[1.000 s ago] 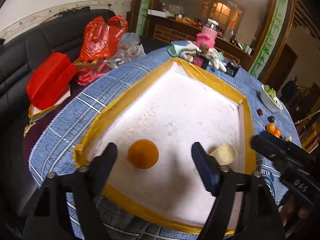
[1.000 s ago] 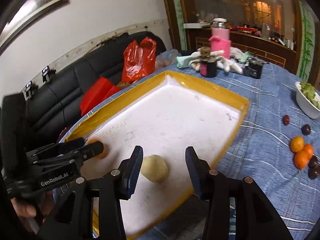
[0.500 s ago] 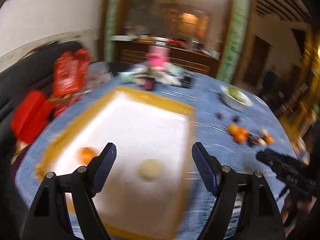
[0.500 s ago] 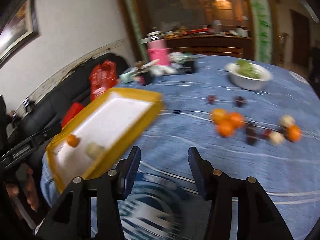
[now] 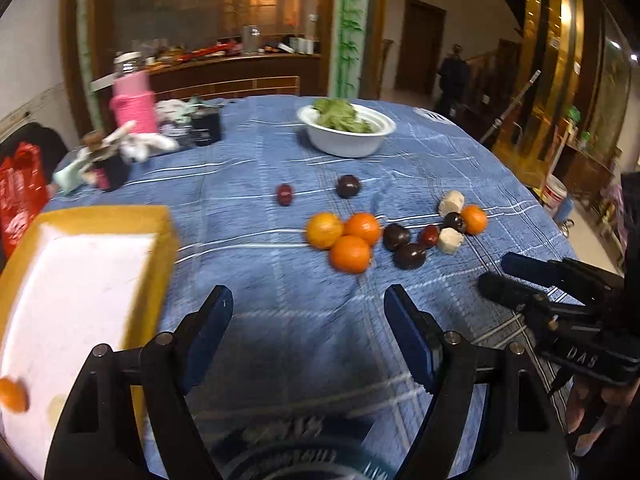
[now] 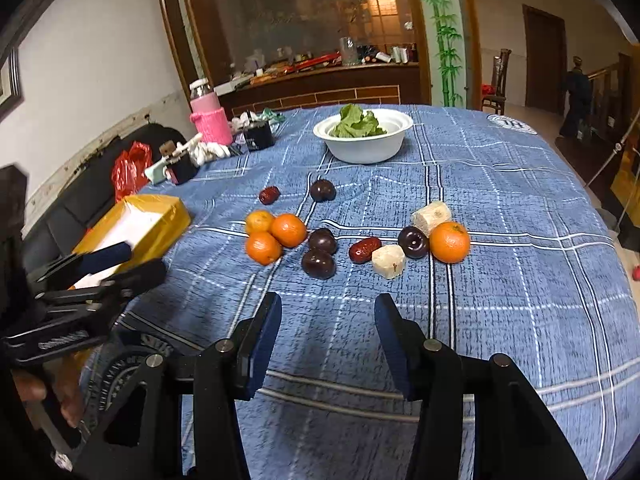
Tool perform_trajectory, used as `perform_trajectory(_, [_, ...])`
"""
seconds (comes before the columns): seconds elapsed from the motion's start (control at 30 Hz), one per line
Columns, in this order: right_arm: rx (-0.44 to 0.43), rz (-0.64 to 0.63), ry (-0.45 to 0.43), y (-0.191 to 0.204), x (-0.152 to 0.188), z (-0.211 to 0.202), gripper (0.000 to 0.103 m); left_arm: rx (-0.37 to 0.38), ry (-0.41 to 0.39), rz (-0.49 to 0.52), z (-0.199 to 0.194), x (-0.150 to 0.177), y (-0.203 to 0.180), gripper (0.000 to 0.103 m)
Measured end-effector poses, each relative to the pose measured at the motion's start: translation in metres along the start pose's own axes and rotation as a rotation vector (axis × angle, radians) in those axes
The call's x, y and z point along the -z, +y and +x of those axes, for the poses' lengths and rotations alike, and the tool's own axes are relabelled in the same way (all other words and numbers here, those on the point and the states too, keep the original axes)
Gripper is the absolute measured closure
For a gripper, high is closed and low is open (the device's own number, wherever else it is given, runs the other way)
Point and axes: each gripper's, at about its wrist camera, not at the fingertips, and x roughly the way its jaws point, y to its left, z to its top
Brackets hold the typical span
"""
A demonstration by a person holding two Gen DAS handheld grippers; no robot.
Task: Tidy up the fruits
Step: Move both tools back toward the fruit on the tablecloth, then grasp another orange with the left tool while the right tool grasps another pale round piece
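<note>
Tongs, both pairs spread and empty (left [image 5: 306, 332], right [image 6: 326, 336]), have swung from my yellow-rimmed white foam tray [image 5: 160, 248] to loose round oranges [image 6: 276, 236] ahead: next pickup.

Left hand-held gripper [image 5: 308, 334]: matte black frame, two angular arms, each tipped with a dark blue rectangular pad and fastened with a round silver screw head. Right hand-held gripper [image 6: 326, 338]: identical black construction, blue pads, silver screws at the finger joints. Seen side-on, each unit's black body carries pale lettering, too blurred to read. A dark sleeve shows at the frame edge.
</note>
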Motion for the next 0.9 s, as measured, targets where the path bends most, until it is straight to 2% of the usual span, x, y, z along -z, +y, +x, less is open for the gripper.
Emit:
perform_trajectory(0.3, [0.022,-0.011,0.07,-0.028,-0.019,0.043,0.055,0.038,0.05,0.012,0.044,-0.011,-0.013,0.026])
perform_trajectory(0.5, [0.037,-0.052,0.108,-0.031,-0.031,0.067,0.056,0.063,0.086,0.014,0.063,-0.017,-0.012,0.028])
perform_trajectory(0.53, [0.039,-0.049,0.119,-0.033,-0.032,0.071,0.056,0.07,0.094,0.014,0.066,-0.017,-0.012,0.032])
perform_trajectory(0.6, [0.041,-0.046,0.131,-0.036,-0.033,0.078,0.058,0.086,0.123,0.01,0.074,-0.018,-0.012,0.051])
perform_trajectory(0.67, [0.034,-0.053,0.13,-0.036,-0.034,0.08,0.059,0.086,0.145,0.01,0.081,-0.018,-0.013,0.053])
perform_trajectory(0.9, [0.034,-0.081,0.125,-0.03,-0.033,0.08,0.065,0.083,0.138,0.017,0.086,-0.019,-0.018,0.053])
